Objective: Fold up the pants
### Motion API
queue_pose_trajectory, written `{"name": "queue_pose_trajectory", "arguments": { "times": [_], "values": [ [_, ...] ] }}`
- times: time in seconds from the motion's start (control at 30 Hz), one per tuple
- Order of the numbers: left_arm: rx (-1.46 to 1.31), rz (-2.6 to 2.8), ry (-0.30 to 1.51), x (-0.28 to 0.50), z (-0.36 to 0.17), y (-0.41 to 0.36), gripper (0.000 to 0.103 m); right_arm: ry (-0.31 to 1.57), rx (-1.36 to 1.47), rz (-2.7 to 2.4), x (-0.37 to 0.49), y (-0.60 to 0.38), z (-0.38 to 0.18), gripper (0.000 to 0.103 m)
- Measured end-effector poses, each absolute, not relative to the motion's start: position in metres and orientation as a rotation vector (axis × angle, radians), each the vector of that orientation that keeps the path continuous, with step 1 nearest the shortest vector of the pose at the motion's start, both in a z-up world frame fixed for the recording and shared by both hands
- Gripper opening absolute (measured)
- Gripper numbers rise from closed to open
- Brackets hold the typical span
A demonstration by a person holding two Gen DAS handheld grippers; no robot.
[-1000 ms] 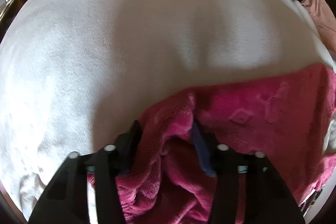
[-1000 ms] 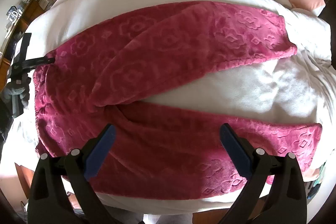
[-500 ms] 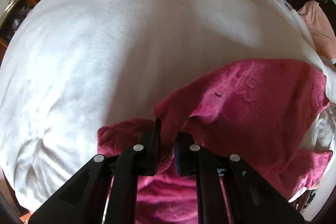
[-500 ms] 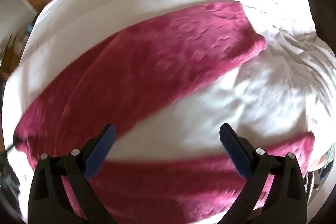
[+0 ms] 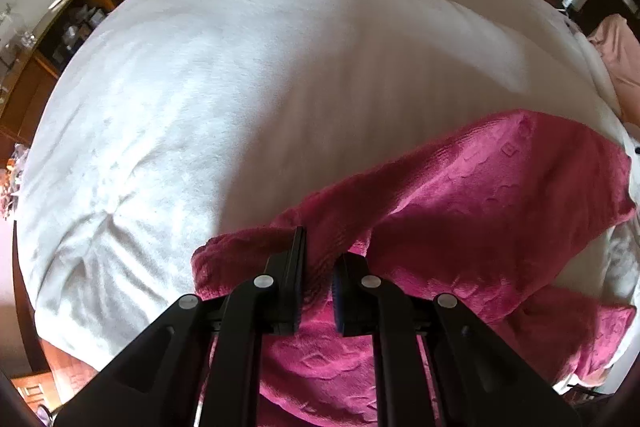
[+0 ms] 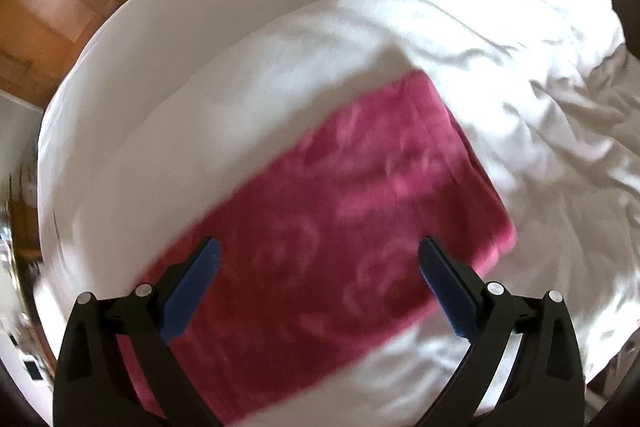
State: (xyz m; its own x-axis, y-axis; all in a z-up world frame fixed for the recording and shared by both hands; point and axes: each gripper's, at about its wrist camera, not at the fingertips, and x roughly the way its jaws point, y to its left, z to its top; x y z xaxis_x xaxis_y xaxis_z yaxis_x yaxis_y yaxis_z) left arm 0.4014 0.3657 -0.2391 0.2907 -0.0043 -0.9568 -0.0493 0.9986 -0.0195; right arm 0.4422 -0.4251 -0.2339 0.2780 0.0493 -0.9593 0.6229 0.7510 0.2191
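Pants (image 5: 500, 195) stretch rightward from the left gripper (image 5: 318, 267).

Two wrist fisheyes, steeply downward, close over the shared pants (image 5: 500, 195) and bed (image 6: 500, 39).

Bed (image 5: 240, 75): white cover, rumpled at one side.
On it: magenta fleece pants (image 6: 340, 227) — spread flat — and a pink pillow (image 5: 620, 59).
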Motion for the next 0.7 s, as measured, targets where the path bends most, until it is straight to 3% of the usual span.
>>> {"name": "queue_pose_trajectory", "arguments": {
  "times": [0.3,0.5,0.7],
  "values": [
    [-0.065,0.094,1.27,0.382,-0.23,0.348,0.01,1.335,0.753,-0.518,0.515,-0.468,-0.272,0.087],
    [-0.068,0.115,1.276,0.384,-0.23,0.346,0.01,1.434,0.671,-0.572,0.54,-0.47,-0.29,0.081],
    [-0.062,0.121,1.277,0.376,-0.226,0.336,0.01,1.477,0.624,-0.586,0.546,-0.47,-0.299,0.068]
  ]
}}
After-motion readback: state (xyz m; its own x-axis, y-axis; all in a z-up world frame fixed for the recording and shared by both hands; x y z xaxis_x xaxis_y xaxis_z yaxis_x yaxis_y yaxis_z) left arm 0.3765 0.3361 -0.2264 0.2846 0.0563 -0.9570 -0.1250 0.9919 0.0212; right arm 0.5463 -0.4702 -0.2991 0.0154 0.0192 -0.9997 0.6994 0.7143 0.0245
